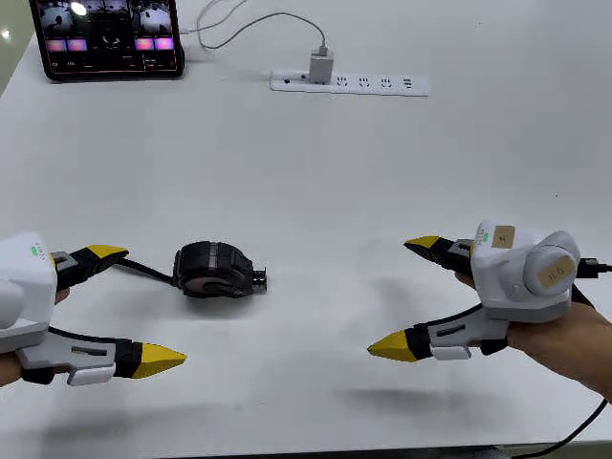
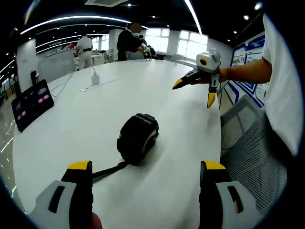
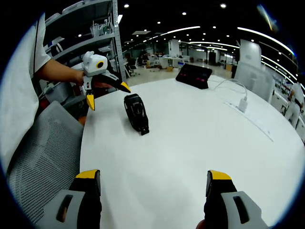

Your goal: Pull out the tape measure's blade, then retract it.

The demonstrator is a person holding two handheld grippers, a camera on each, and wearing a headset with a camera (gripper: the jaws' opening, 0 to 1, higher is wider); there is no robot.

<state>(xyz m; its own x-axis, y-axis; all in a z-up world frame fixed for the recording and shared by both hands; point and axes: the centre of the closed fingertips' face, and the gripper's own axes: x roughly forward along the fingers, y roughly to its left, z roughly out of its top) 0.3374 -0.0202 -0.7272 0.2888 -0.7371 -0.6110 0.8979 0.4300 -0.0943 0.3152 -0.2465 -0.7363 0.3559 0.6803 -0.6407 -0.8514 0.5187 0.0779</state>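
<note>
A black tape measure (image 1: 212, 270) lies on the white table (image 1: 316, 182), its blade tip toward the right and a black strap trailing left. The tape measure (image 2: 137, 137) sits just ahead of my left gripper (image 2: 145, 168), whose yellow-tipped jaws stand wide apart with nothing between them. In the head view the left gripper (image 1: 145, 306) is at the lower left, close to the strap. My right gripper (image 1: 402, 296) hovers open at the right, well away from the tape measure (image 3: 136, 111). The blade looks fully retracted.
A tablet (image 1: 107, 36) with a lit screen stands at the far left of the table. A white power strip (image 1: 349, 82) with a charger and cable lies at the back. A mesh chair (image 2: 248, 138) is beside the table edge. People stand in the background.
</note>
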